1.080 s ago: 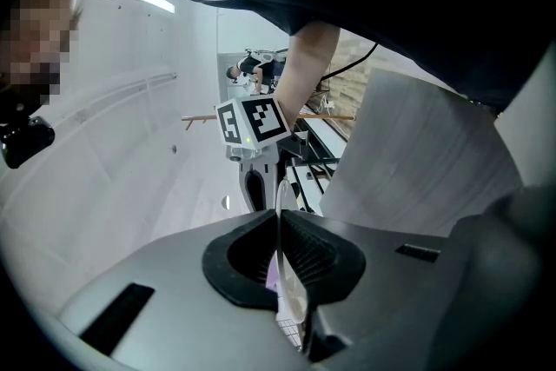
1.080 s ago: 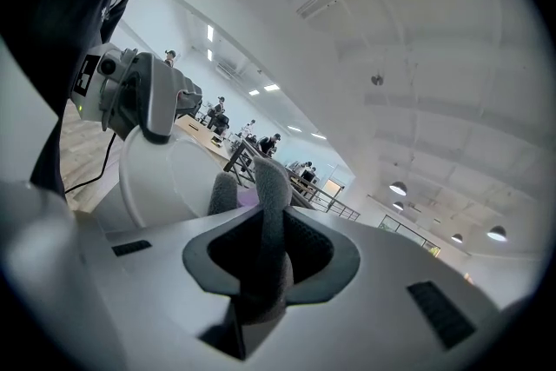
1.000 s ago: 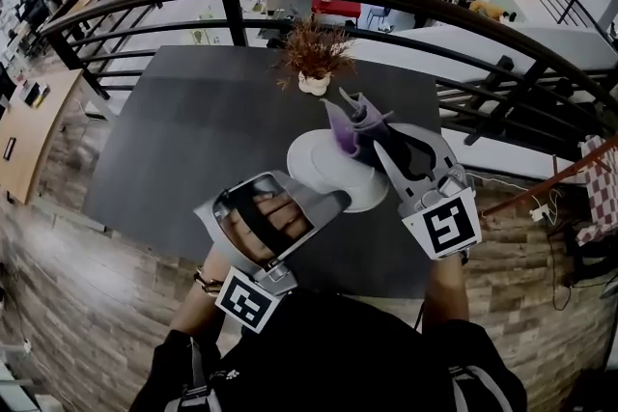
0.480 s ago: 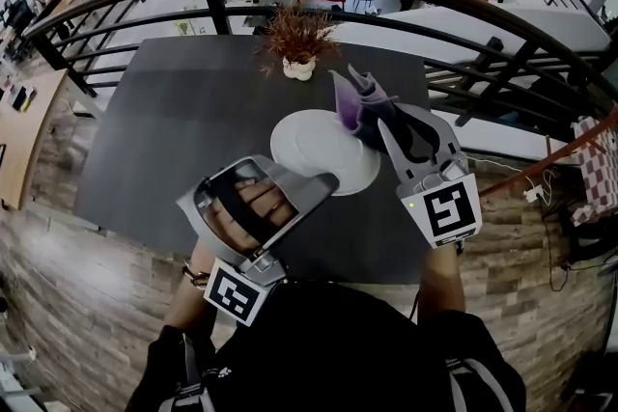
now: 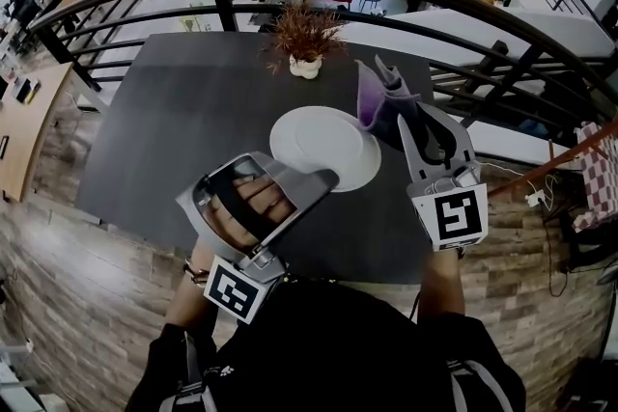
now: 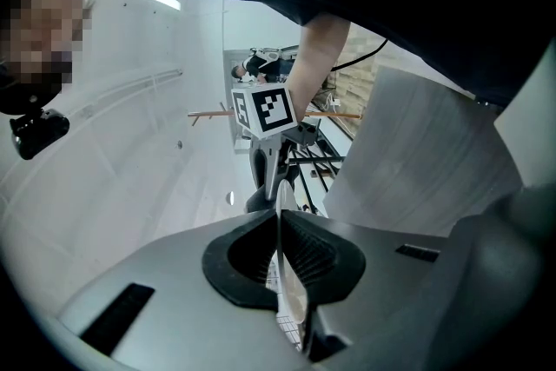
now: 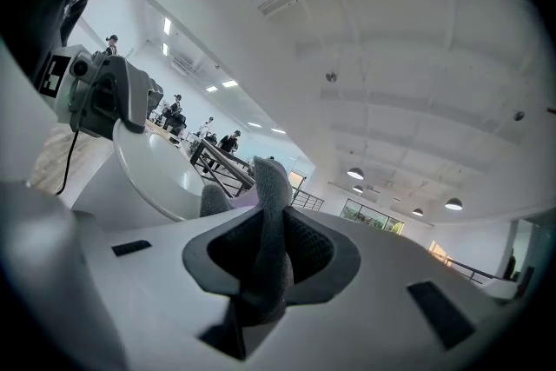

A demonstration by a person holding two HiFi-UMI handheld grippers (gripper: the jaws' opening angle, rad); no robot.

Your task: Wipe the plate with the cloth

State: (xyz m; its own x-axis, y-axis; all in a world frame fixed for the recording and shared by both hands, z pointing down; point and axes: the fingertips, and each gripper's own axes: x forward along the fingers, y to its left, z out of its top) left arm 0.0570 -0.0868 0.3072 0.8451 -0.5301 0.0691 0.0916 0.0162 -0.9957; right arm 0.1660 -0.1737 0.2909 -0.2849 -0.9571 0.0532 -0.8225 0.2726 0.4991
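Note:
A white plate hangs over the dark table, and my left gripper is shut on its near rim. The left gripper view shows that rim edge-on, pinched between the pads. My right gripper is shut on a purple-grey cloth, which stands up just off the plate's right rim. In the right gripper view the cloth fills the gap between the pads. The plate and the left gripper lie to its left.
A small white pot of dried brown plant stands at the table's far side, behind the plate. A black metal railing curves round the far and right sides. Wood-look floor lies along the table's near edge.
The right gripper has carried the cloth to the right, from over the plate's far-right part to just beside its rim. The left gripper and the plate have stayed put.

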